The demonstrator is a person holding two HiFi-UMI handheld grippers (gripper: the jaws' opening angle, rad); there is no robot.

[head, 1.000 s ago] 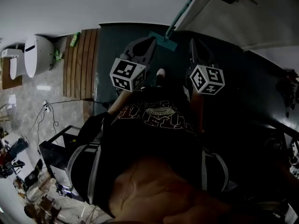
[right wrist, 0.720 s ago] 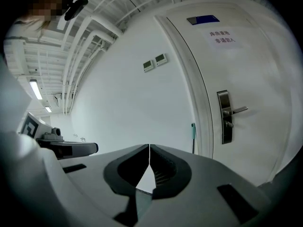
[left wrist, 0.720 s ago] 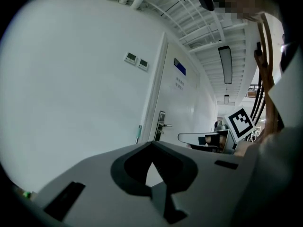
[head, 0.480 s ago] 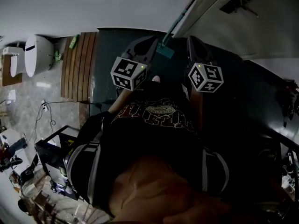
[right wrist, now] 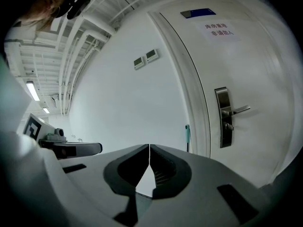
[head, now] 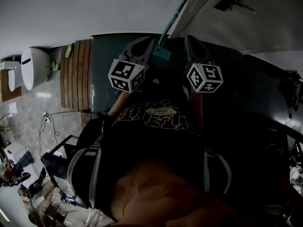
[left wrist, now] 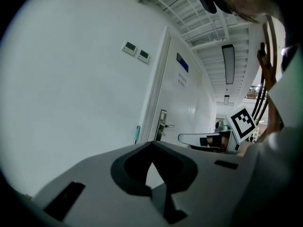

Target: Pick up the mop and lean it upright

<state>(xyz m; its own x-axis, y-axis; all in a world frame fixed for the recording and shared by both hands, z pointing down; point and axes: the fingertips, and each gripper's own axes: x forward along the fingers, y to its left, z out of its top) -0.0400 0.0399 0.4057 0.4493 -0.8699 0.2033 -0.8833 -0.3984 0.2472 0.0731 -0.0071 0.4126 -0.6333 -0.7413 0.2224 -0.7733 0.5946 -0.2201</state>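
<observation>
Quantities: mop [head: 162, 52], 1; grippers, 2 (left gripper [left wrist: 151, 144], right gripper [right wrist: 149, 145]); door [right wrist: 236, 70], 1; wall panels [right wrist: 139, 62] [right wrist: 152, 56], 2; toilet [head: 32, 67], 1.

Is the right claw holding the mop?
No, the right gripper is closed with nothing between its jaws, and the mop stands by the door frame ahead.

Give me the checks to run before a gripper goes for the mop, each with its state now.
1. Mop in sight ahead, between both grippers: ok.
2. Left gripper empty: ok.
3. Right gripper empty: ok.
4. Jaws open for the handle: not ok, both shut.
5. Mop standing against the wall beside the door: ok.
6. Mop footing steady: cannot tell.
</observation>
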